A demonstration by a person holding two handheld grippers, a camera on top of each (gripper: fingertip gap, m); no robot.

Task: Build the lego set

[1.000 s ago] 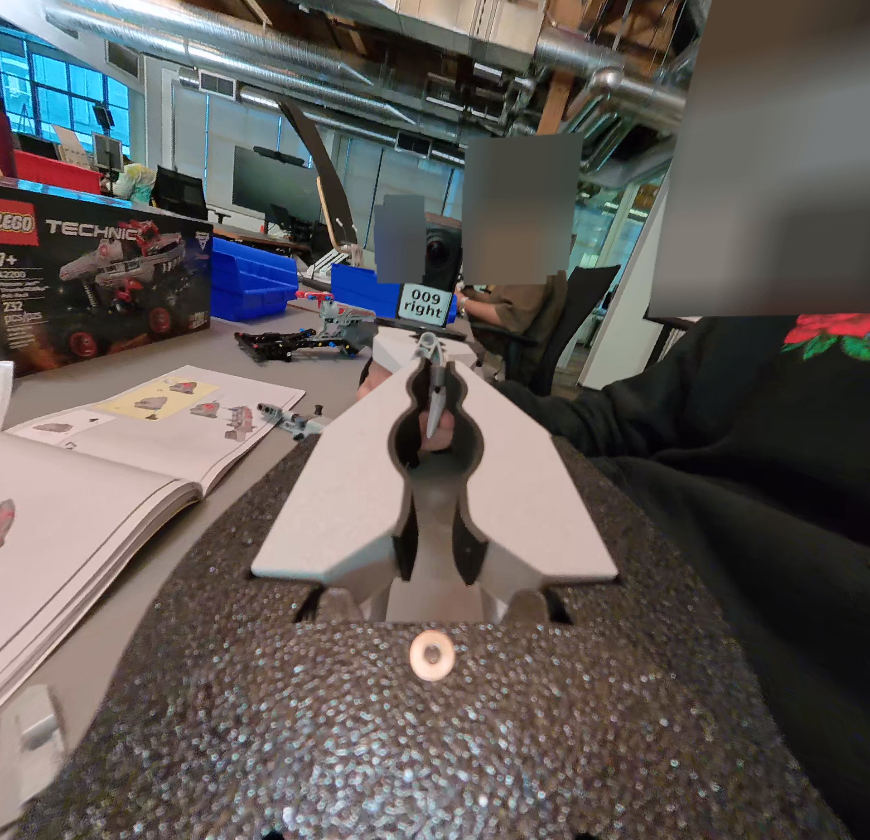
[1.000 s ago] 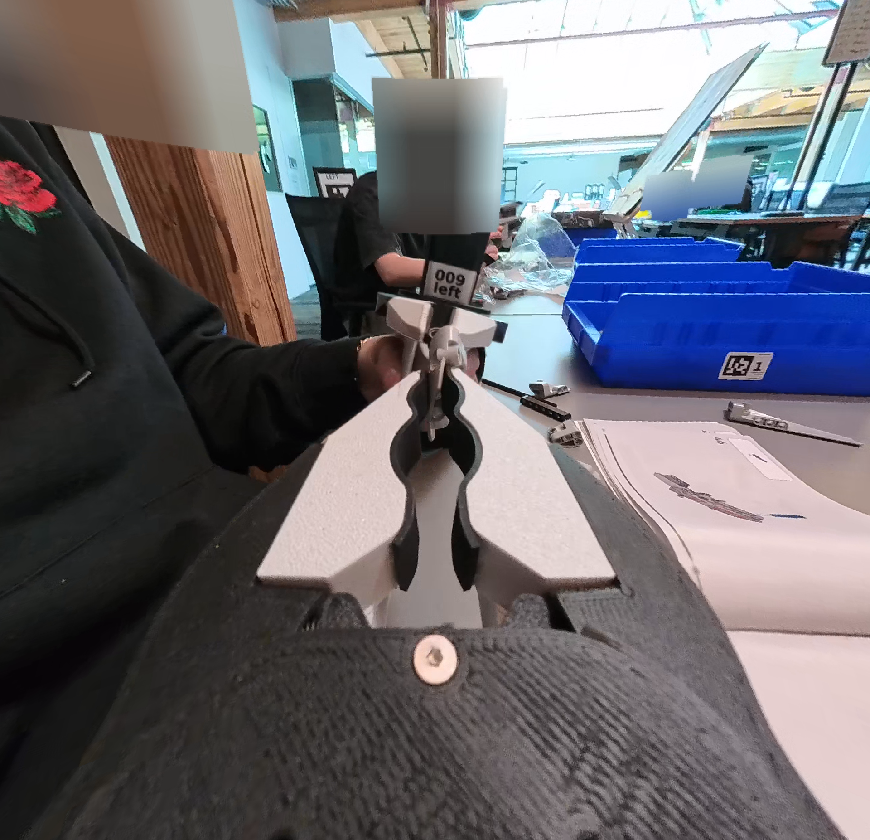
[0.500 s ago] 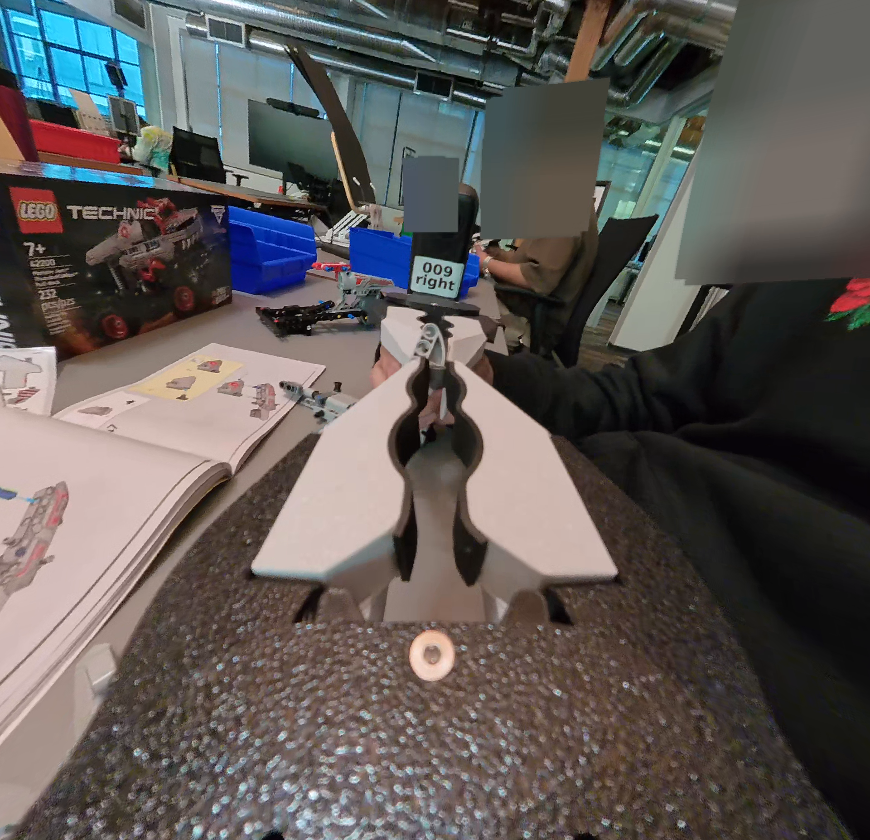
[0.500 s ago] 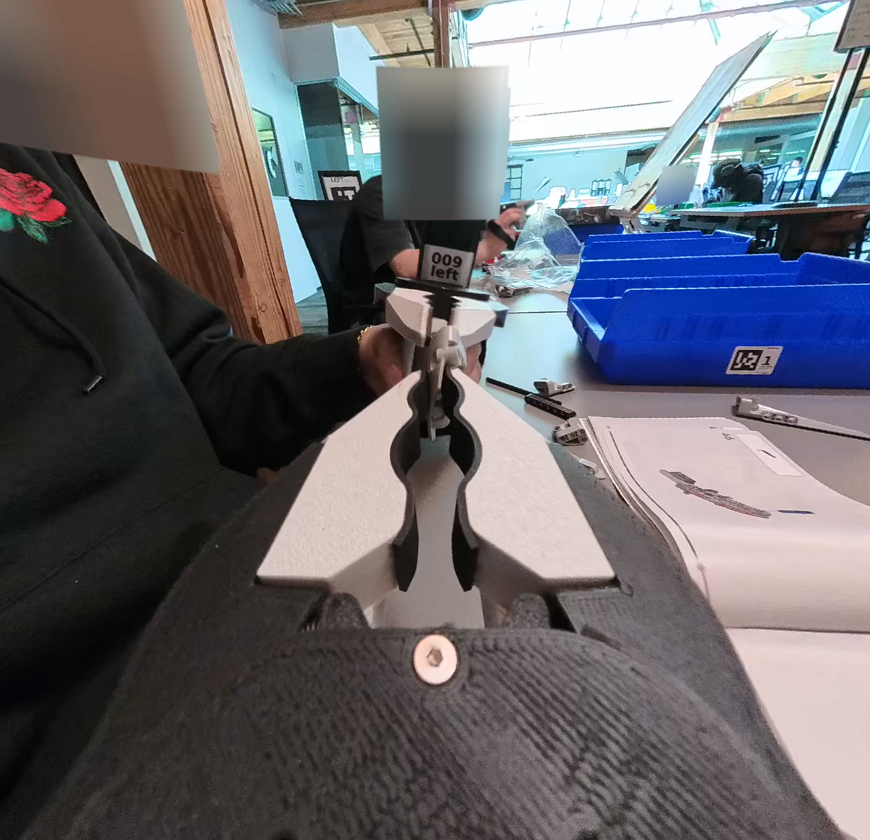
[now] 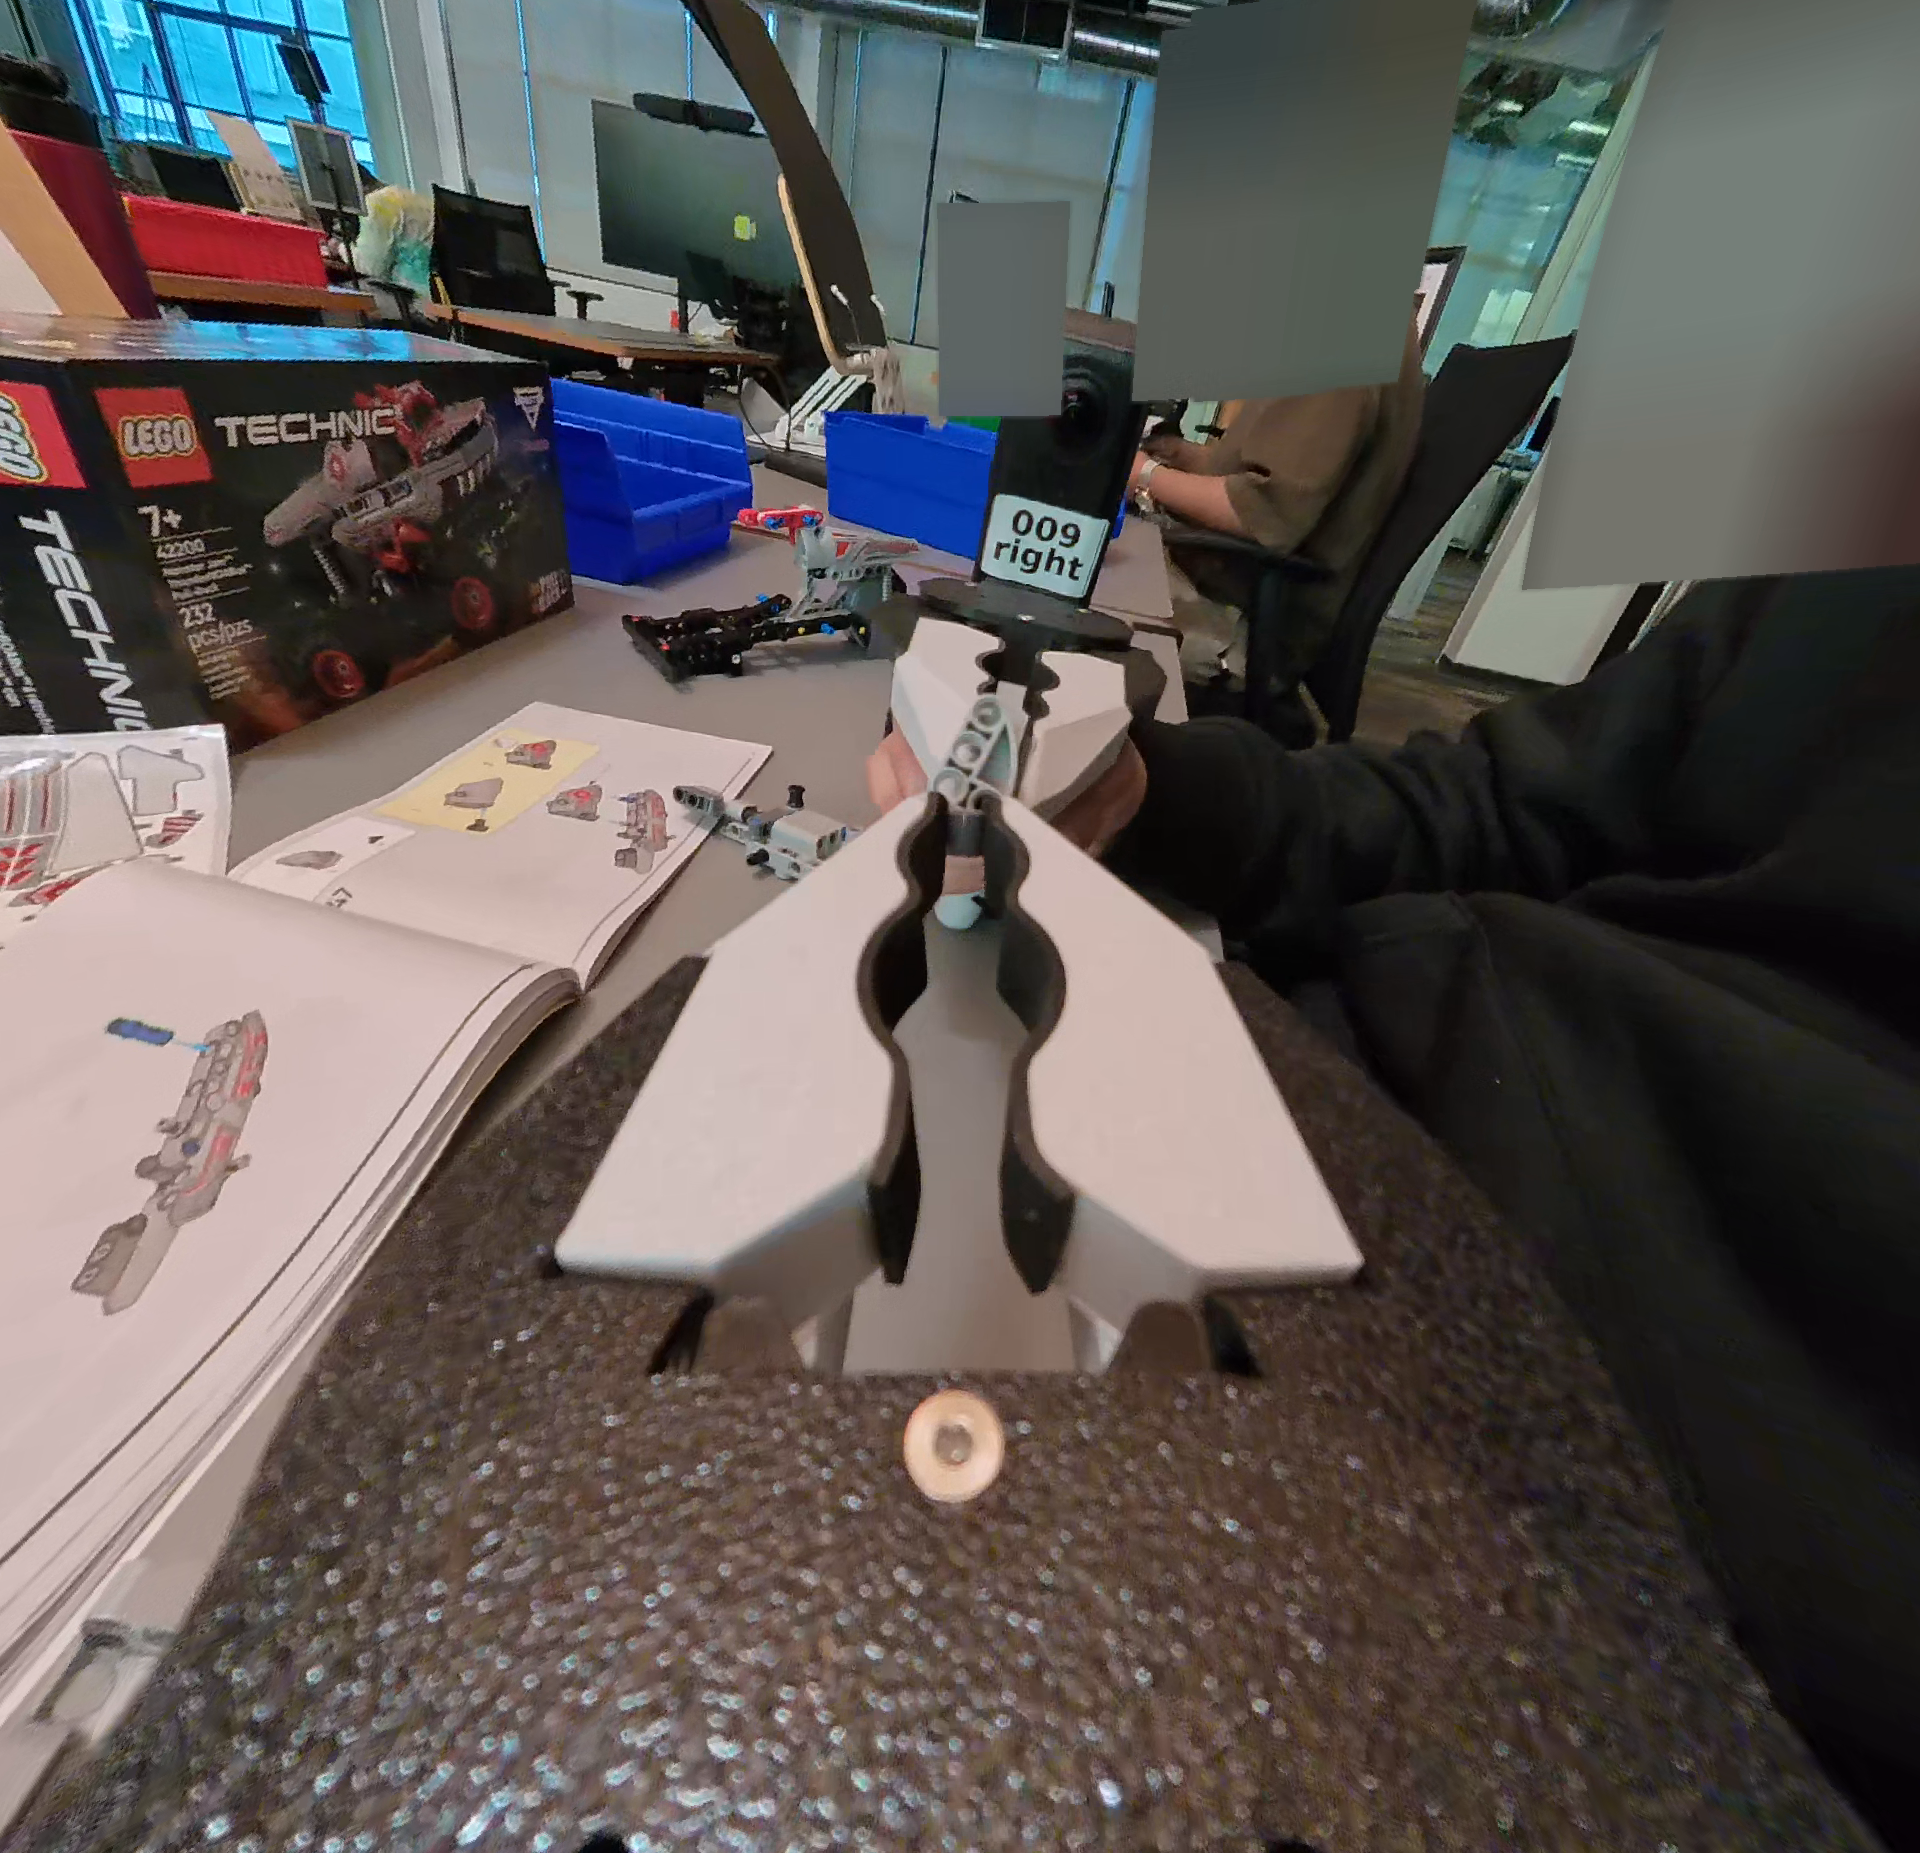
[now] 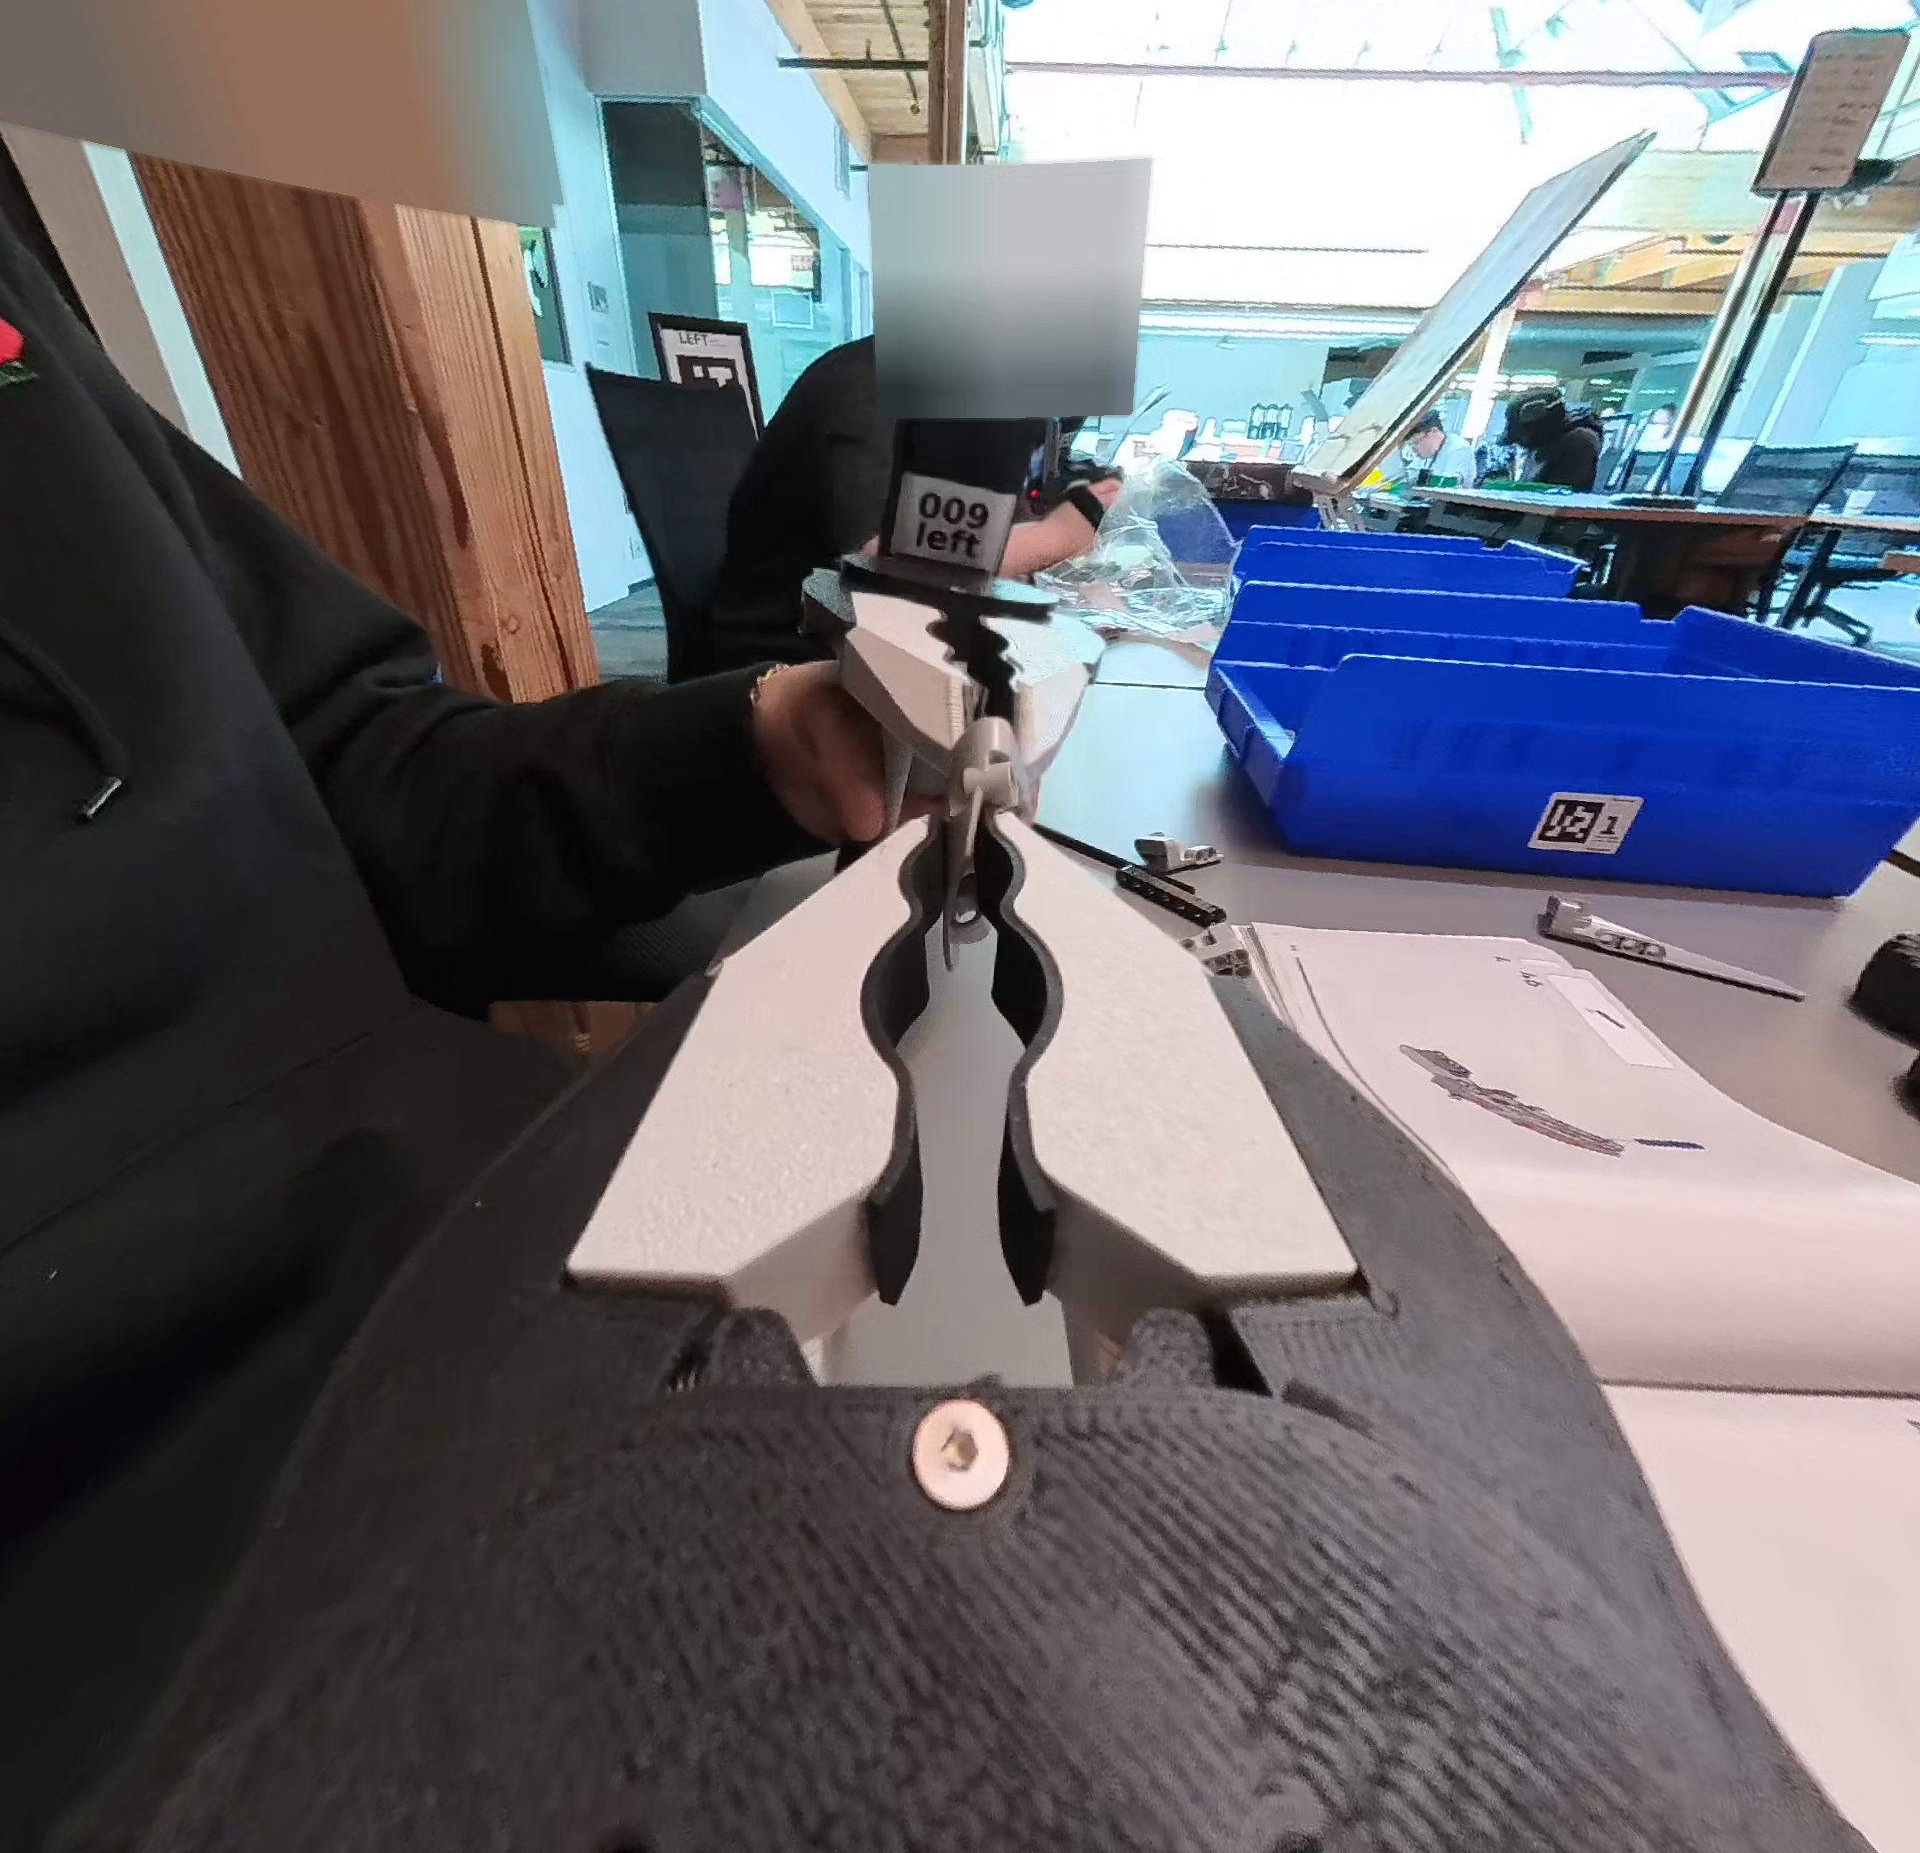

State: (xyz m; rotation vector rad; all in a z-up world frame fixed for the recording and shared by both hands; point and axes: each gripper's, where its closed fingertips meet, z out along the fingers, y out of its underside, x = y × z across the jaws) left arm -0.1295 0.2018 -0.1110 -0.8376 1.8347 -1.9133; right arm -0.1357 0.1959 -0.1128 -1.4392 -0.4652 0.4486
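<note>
Grey table point(image 5: 582, 660), matte, seen from both wrist views. On it, toward the far left in the left wrist view: black set box point(image 5: 281, 525) standing upright. Nearer: open instruction booklet point(image 5: 343, 930), pages flat, with a sticker sheet point(image 5: 104, 806) just beside it. Just past the booklet's right page: small grey lego sub-assembly point(image 5: 764, 827). Farther back: black and grey lego chassis point(image 5: 769, 614), then blue bins point(image 5: 644, 494). In the right wrist view: large blue bin point(image 6: 1558, 743), grey wedge-shaped piece point(image 6: 1652, 951), thin black beam point(image 6: 1169, 894), small grey connector point(image 6: 1174, 849), black tyre point(image 6: 1891, 982) at the right edge.
</note>
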